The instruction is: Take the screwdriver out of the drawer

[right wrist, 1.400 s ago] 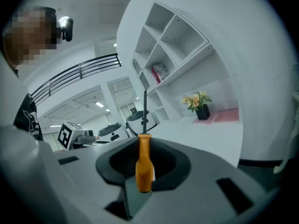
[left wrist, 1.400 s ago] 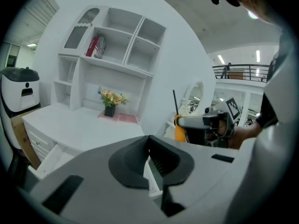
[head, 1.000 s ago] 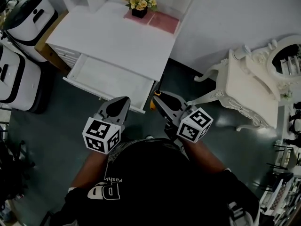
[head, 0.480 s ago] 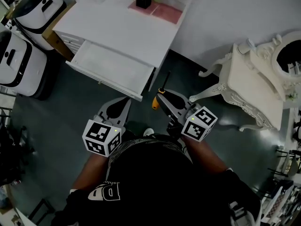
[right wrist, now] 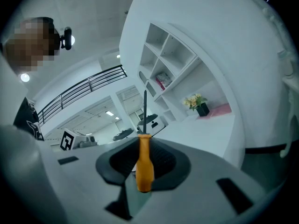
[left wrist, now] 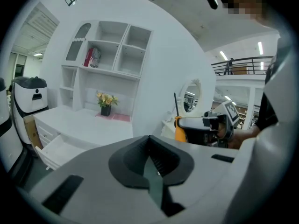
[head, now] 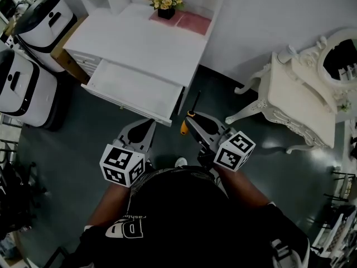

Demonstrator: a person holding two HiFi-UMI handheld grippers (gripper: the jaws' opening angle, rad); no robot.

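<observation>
A dark floor [head: 72, 144] runs under a white counter [head: 145, 38] set against a white wall. The counter's drawer [head: 134, 91] is pulled out toward the person, and flowers [head: 163, 1] stand at the counter's back. Two white-and-black machines [head: 22, 88] are at the left, and an ornate white table [head: 301, 99] is at the right.

The screwdriver [head: 186, 123] is out of the drawer, in the air over the floor just beside the drawer's right front corner. Its long axis runs away from the person, with the black shaft aimed at the wall and the orange handle nearest the body. In the right gripper view it stands upright in the picture.

No brand shows on the tool. The white print on the person's black shirt is too turned to read. Each cube bears black-and-white square markers.

The right gripper [head: 189, 119] pinches the orange handle between its jaws, with the shaft jutting out past the tips. The left gripper [head: 149, 120] hangs beside it with its jaws pressed together on nothing.
</observation>
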